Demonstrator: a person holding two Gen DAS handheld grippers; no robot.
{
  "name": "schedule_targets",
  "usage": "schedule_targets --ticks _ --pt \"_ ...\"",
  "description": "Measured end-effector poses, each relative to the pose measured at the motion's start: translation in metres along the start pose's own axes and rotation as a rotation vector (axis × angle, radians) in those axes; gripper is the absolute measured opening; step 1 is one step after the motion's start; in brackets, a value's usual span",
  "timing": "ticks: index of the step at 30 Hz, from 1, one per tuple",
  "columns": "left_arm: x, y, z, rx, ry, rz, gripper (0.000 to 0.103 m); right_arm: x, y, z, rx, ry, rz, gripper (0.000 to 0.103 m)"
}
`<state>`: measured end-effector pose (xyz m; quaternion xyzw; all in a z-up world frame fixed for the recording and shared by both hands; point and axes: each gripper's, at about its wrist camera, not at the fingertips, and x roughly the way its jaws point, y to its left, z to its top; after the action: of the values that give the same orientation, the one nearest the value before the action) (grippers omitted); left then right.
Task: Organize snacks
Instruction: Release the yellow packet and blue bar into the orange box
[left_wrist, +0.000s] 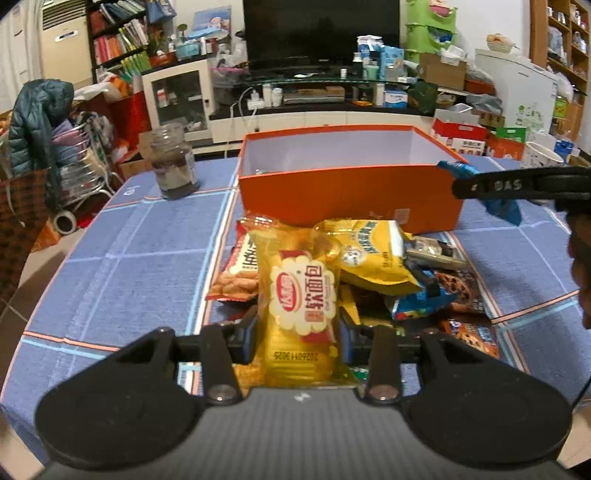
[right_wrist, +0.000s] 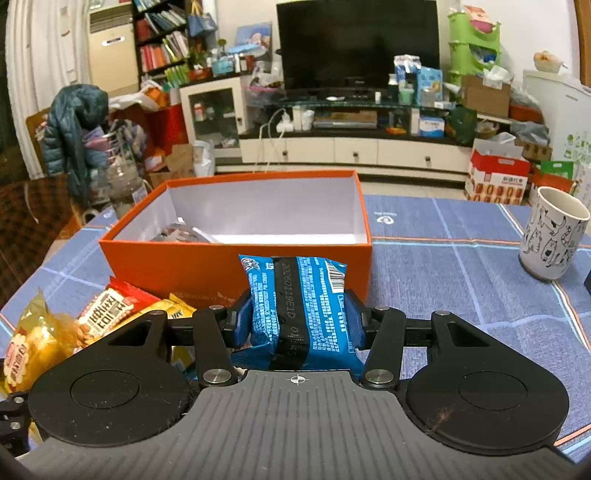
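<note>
I hold two tongs over a blue checked tablecloth (right_wrist: 443, 266). My left gripper (left_wrist: 297, 338) is clamped on a glossy yellow bread packet (left_wrist: 301, 310), pinched at its middle so the crinkly film stands upright. My right gripper (right_wrist: 297, 321) squeezes a puffy blue snack packet (right_wrist: 299, 302) the same way, just before the orange box (right_wrist: 236, 258). That box, stiff card with a white lining, sits open-topped to take the snacks; a few lie inside already. Loose foil packets (left_wrist: 373, 254) remain heaped against its near wall.
</note>
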<state>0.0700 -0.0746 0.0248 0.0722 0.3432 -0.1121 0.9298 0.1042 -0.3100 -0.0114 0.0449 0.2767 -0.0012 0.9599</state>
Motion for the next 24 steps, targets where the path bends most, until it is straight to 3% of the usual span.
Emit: schedule_targets --ticks 9,18,24 --pt "0.003 0.008 0.006 -0.035 0.004 0.064 0.038 -0.004 0.015 0.011 0.014 -0.028 0.028 0.037" --pt "-0.003 0.009 0.015 -0.058 -0.026 0.038 0.038 -0.004 0.018 0.013 0.014 -0.032 0.024 0.037" --pt "0.000 0.016 0.048 -0.075 -0.062 -0.012 0.038 -0.006 0.011 0.018 0.007 -0.039 0.007 0.037"
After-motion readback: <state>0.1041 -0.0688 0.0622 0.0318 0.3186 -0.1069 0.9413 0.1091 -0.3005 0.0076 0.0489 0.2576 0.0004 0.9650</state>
